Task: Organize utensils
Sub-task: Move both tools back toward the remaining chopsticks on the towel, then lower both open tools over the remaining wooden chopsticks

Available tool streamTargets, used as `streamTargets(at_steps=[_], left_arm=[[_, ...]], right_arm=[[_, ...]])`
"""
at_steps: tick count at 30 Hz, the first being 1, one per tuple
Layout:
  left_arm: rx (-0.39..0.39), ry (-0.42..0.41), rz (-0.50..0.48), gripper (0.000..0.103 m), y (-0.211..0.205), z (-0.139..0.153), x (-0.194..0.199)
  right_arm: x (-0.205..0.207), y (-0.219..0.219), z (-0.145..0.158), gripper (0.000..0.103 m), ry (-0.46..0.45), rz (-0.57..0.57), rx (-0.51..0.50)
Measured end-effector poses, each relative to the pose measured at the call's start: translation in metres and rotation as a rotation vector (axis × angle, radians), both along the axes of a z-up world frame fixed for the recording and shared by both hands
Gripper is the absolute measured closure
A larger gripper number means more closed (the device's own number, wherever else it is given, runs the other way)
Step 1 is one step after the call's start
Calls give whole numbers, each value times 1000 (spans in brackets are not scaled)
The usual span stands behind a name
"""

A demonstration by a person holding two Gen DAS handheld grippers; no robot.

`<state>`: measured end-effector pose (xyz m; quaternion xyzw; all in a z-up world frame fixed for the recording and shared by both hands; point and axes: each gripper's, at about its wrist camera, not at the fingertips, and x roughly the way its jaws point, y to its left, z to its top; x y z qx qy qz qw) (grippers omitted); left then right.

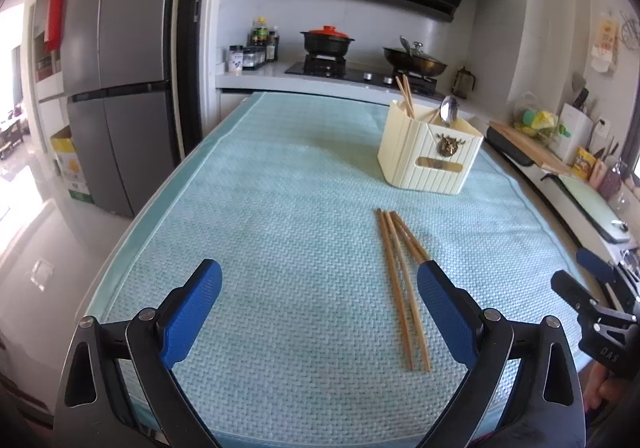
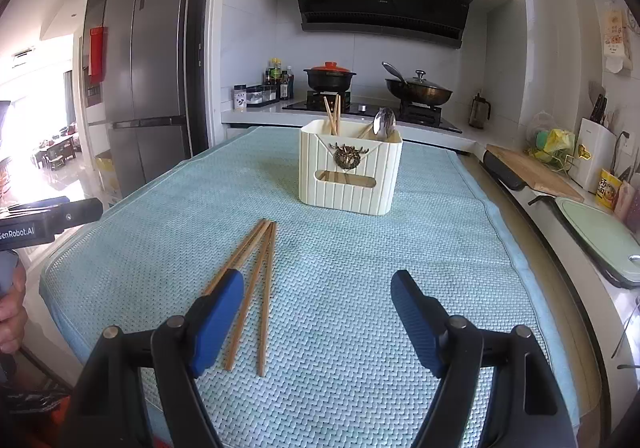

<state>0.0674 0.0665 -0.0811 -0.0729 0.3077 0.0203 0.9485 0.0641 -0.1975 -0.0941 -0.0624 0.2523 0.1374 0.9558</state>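
Four loose wooden chopsticks (image 2: 256,288), overlapped on the table (image 2: 360,288); both tools (image 1: 320,304) (image 2: 318,312) held apart, empty; neighbours risk being scattered if one is pinched.

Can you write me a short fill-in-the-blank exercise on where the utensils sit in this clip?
1. The loose chopsticks lie on the ____ mat.
2. The cream utensil holder already contains chopsticks and a metal ____.
3. The jaws of the left gripper and right gripper are both ____, holding nothing.

Missing words: blue; spoon; open
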Motion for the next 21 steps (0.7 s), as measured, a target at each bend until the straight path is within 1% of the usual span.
streamTargets(at_steps=[5, 9, 15, 18, 21], left_arm=[[-18, 14, -22, 5, -1, -2, 4], [-20, 23, -15, 4, 3, -4, 9], [-63, 26, 7, 5, 14, -6, 11], [-67, 36, 11, 5, 18, -9, 15], [-91, 52, -20, 4, 19, -12, 28]], right_arm=[[7, -3, -3, 25, 10, -7, -1], [13, -3, -7, 25, 33, -4, 16], [14, -6, -7, 25, 35, -9, 33], [17, -5, -8, 25, 47, 3, 35], [27, -1, -5, 25, 63, 21, 31]])
